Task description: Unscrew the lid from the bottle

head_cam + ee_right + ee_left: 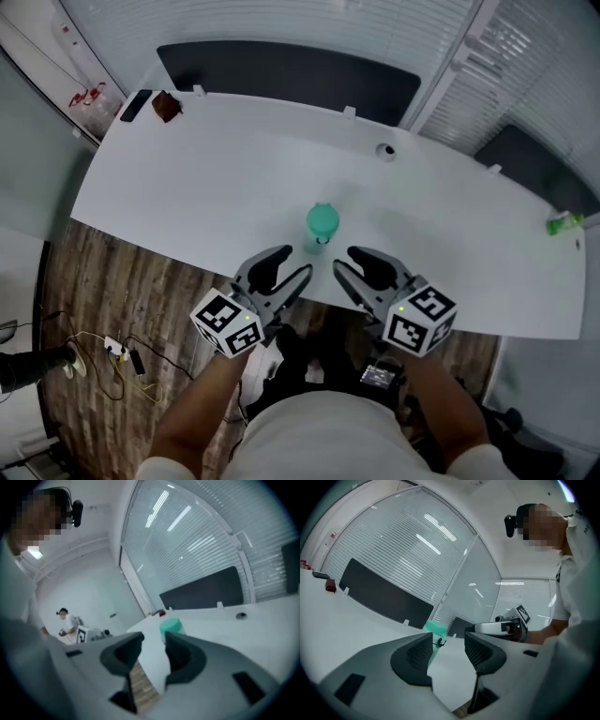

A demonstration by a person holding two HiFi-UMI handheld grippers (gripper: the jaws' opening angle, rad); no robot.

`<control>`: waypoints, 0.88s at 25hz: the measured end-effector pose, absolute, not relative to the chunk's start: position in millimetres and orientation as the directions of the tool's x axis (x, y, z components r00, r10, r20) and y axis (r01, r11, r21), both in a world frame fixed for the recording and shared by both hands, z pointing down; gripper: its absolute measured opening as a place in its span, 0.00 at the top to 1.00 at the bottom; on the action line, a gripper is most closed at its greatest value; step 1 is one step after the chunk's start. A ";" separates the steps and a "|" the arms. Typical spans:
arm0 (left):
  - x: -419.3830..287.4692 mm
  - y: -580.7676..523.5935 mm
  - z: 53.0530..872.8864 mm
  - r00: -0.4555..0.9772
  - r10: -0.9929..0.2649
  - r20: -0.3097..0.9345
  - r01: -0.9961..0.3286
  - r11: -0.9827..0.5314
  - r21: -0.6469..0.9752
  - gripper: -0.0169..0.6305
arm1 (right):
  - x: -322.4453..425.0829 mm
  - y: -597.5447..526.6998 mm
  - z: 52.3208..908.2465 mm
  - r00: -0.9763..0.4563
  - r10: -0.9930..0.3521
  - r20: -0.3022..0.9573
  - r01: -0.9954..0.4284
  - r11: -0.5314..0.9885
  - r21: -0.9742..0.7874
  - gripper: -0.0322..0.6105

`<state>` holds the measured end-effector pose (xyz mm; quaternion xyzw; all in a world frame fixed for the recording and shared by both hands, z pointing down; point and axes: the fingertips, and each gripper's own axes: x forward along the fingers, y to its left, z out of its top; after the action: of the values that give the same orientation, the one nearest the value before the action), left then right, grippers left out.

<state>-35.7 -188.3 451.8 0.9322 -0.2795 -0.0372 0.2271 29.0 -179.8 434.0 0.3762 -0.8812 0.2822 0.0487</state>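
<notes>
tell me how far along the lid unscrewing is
Done: nothing; the teal lid sits on the bottle on the white table. In hand: the left tool and right tool hover short of it, both open and empty. Left: grip the bottle, grip the lid, twist it off.

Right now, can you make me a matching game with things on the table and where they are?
Things:
1 bottle
2 phone
3 small green thing
4 round hole

Places:
A far left corner
B front edge, in the middle
C right end
D towards the back, right of the middle

Pairs: 1-B, 2-A, 3-C, 4-D
</notes>
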 end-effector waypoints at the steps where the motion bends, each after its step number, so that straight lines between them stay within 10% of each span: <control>1: -33.8 -192.4 453.6 0.841 -0.538 0.064 -0.508 -0.742 0.437 0.65 | 28.7 -183.8 434.4 -0.710 -0.636 0.301 -0.694 0.558 -0.455 0.72; 22: -4.3 -234.3 510.8 0.791 -0.560 0.247 -0.610 -0.755 0.241 0.52 | 20.4 -237.6 450.5 -0.627 -0.688 0.366 -0.778 0.578 -0.245 0.61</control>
<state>-4.3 -234.3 510.8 0.9334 -0.3133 0.0799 0.1560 20.4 -237.6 450.5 0.4162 -0.8807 0.1941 0.1160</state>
